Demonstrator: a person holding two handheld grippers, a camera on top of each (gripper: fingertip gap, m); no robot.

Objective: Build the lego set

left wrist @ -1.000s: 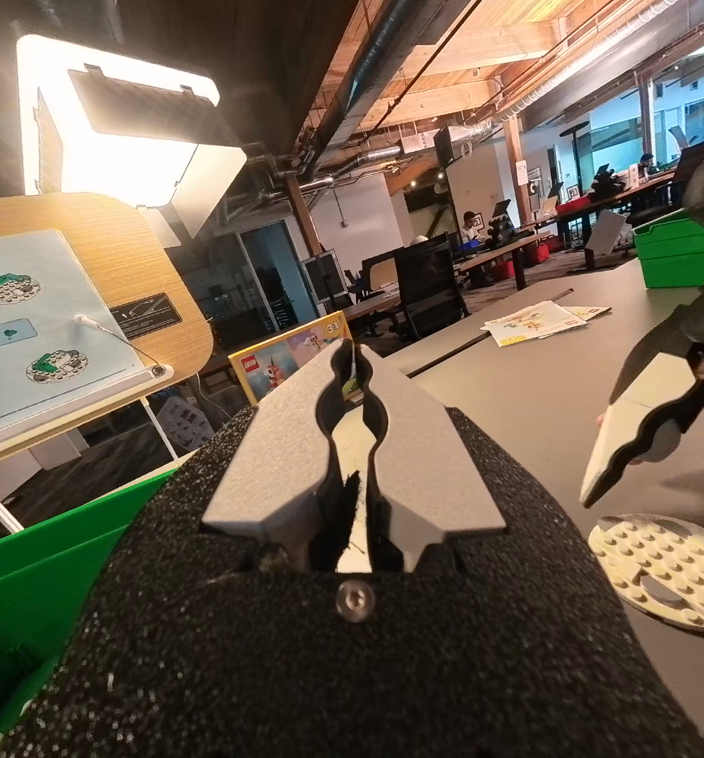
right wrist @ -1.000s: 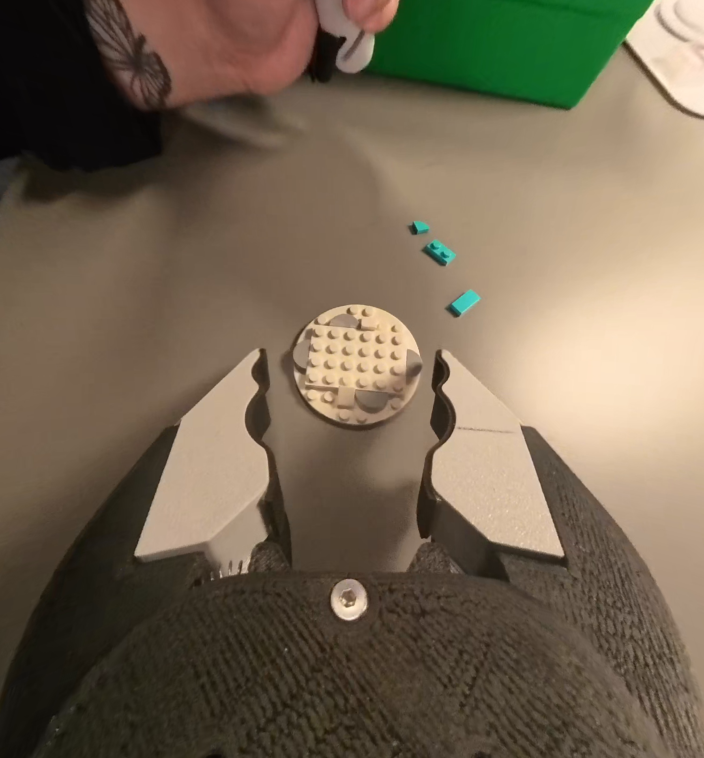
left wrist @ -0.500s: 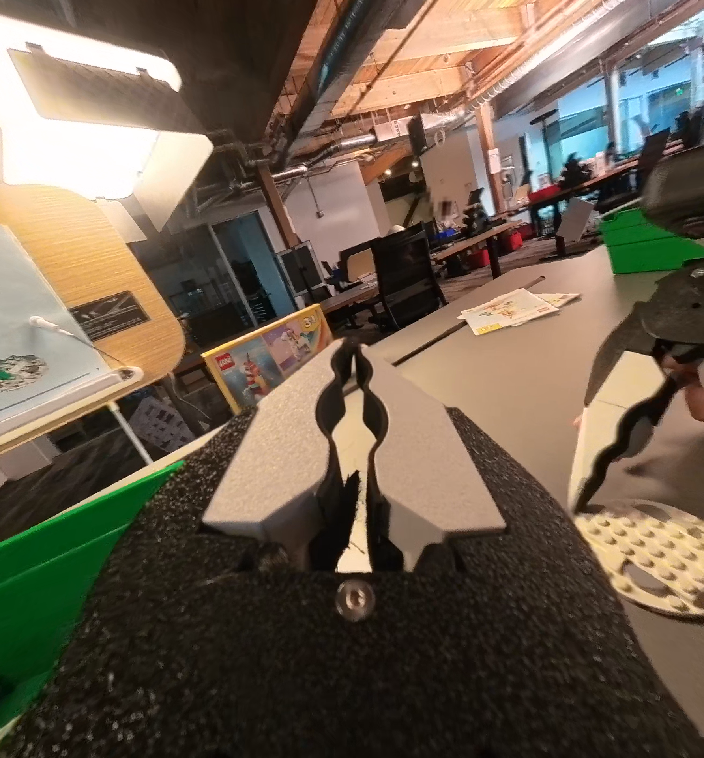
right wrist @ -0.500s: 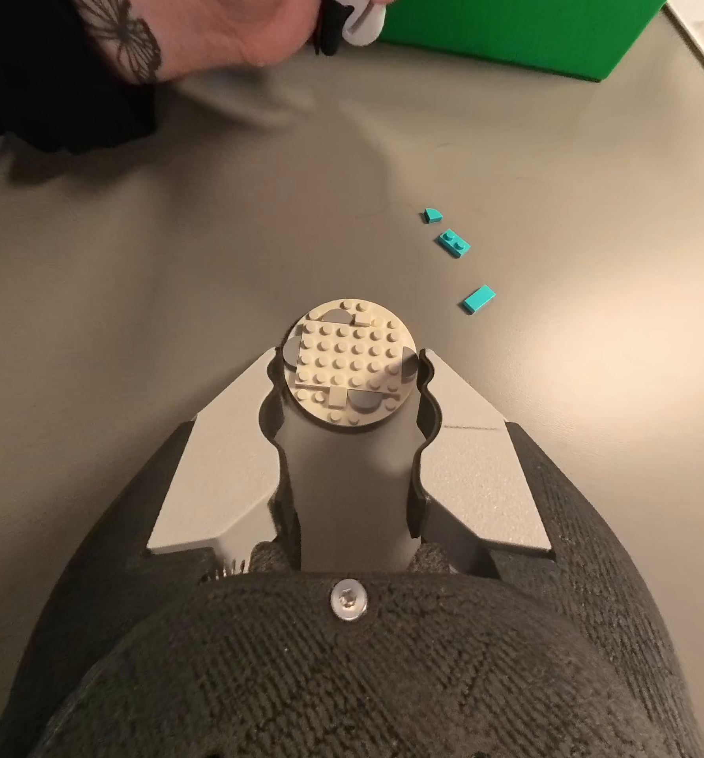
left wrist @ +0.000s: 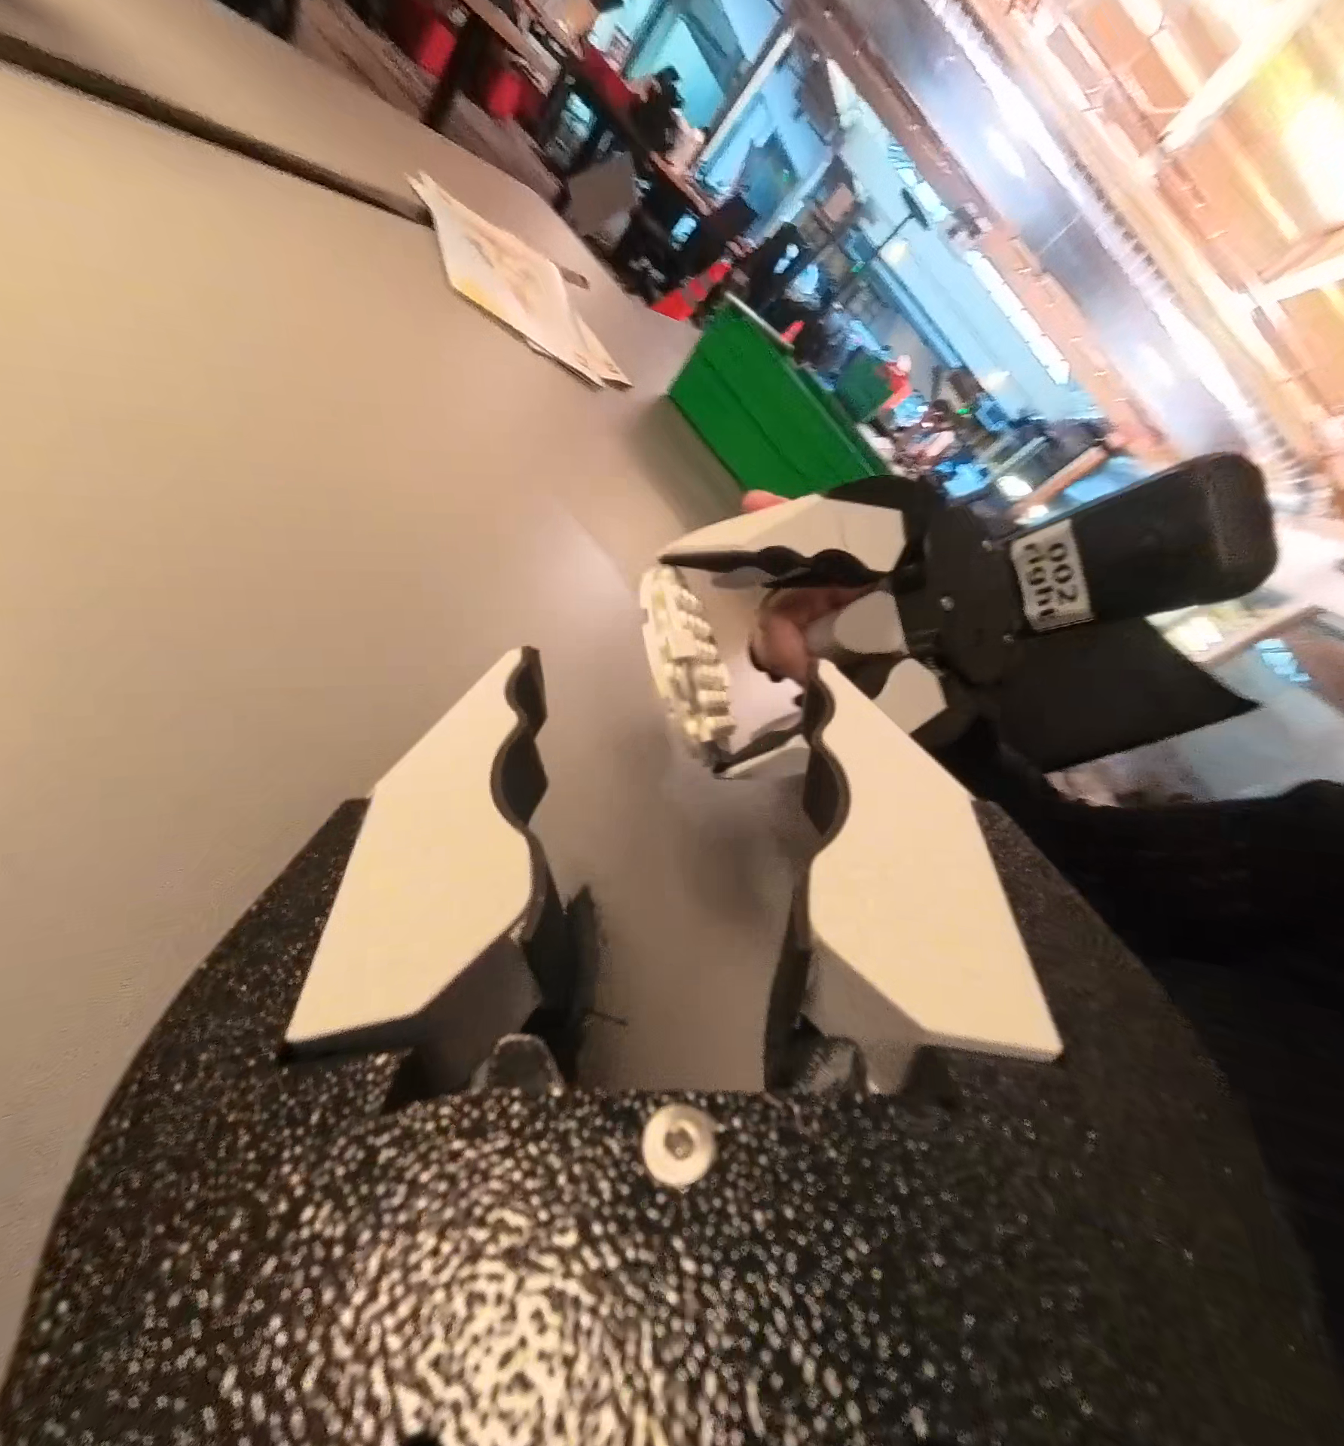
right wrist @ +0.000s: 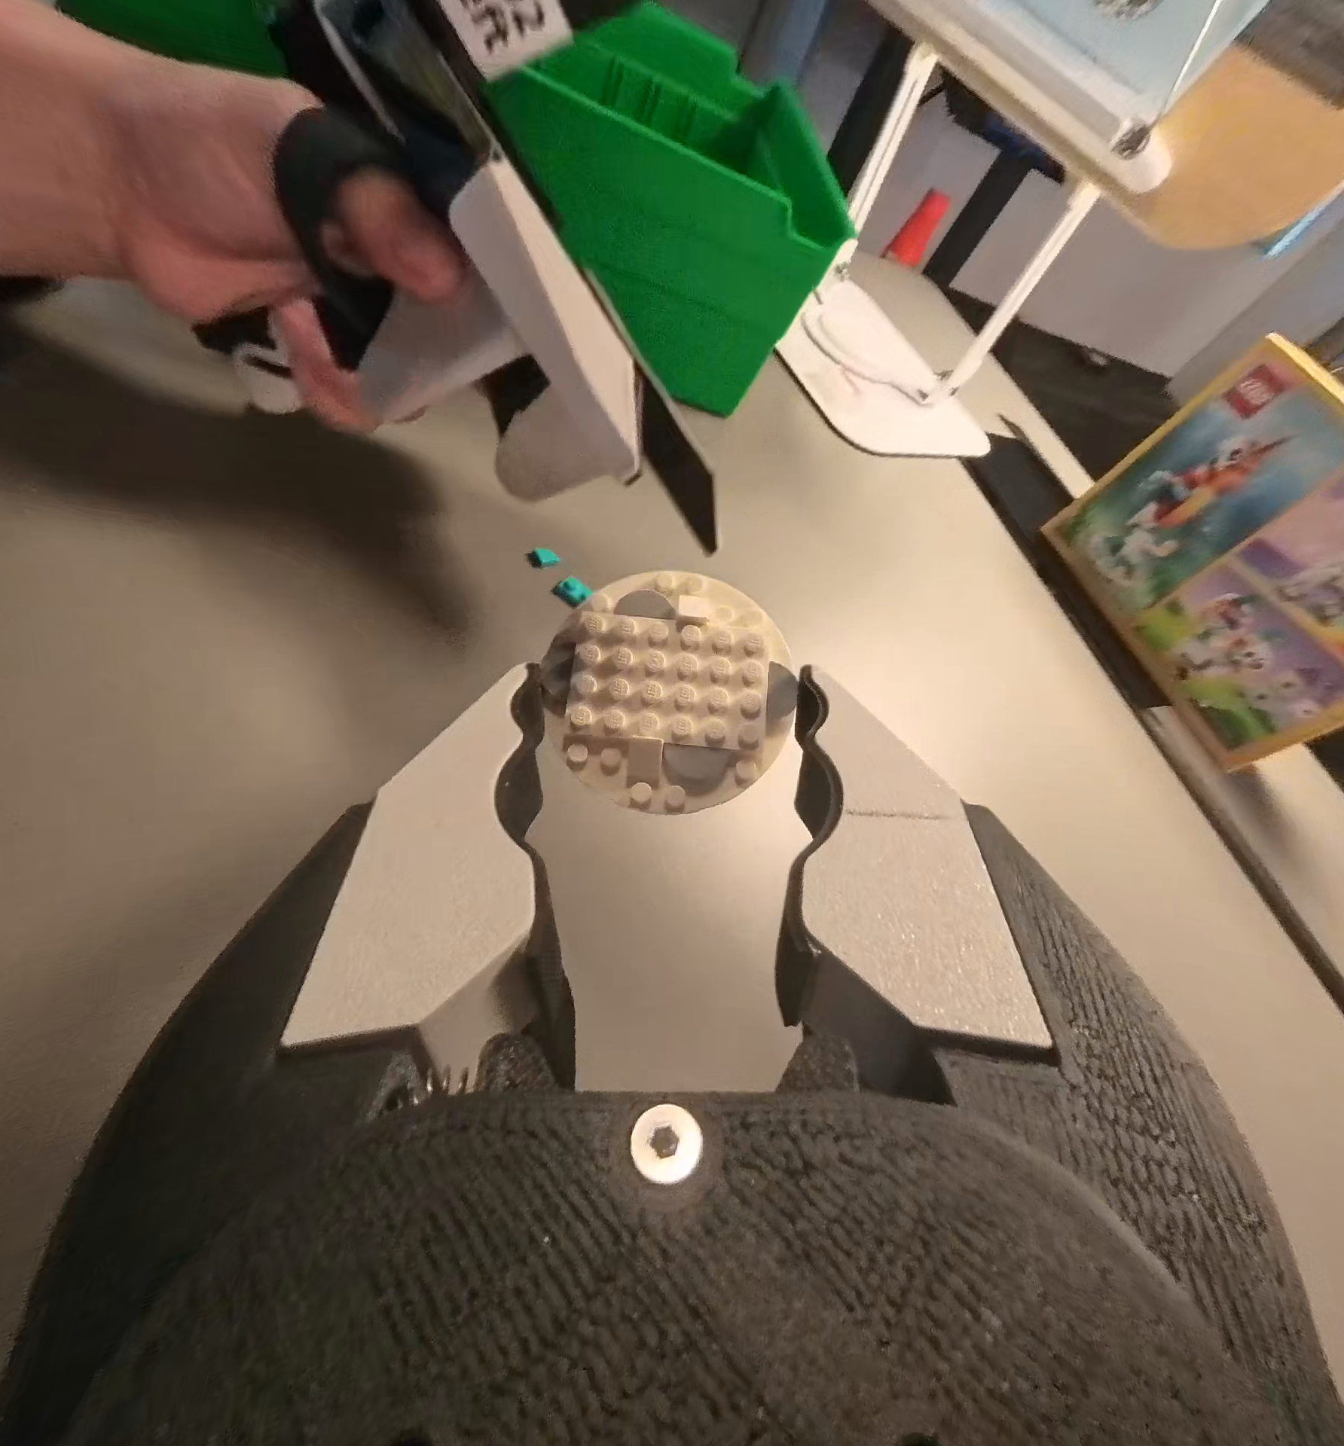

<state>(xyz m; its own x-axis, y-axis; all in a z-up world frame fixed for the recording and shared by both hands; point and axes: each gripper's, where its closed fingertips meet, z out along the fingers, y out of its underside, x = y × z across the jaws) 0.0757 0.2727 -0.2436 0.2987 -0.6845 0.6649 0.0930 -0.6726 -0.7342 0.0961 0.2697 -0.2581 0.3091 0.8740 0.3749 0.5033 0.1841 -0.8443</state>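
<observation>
A round cream Lego plate [right wrist: 665,692] with a square cream plate and grey tiles on it is pinched at its edges by my right gripper [right wrist: 665,681], which is shut on it and holds it off the grey table. In the left wrist view the plate [left wrist: 681,649] shows nearly edge-on in the right gripper [left wrist: 692,665]. My left gripper [left wrist: 669,673] is open and empty, its jaws wide, just short of the plate. It also shows in the right wrist view [right wrist: 626,516], beyond the plate. Two small teal pieces [right wrist: 558,573] lie on the table behind the plate.
A green bin [right wrist: 677,235] stands behind the left gripper. Another green bin [left wrist: 763,422] and paper booklets [left wrist: 512,297] lie farther off. A Lego box [right wrist: 1240,595] stands at the right. The white base of an instruction stand [right wrist: 888,407] sits at the back. My two grippers' fingertips are within a few centimetres of each other.
My right gripper closed on the round plate and lifted it off the table. My left gripper went from shut to open and swung round to face the plate.
</observation>
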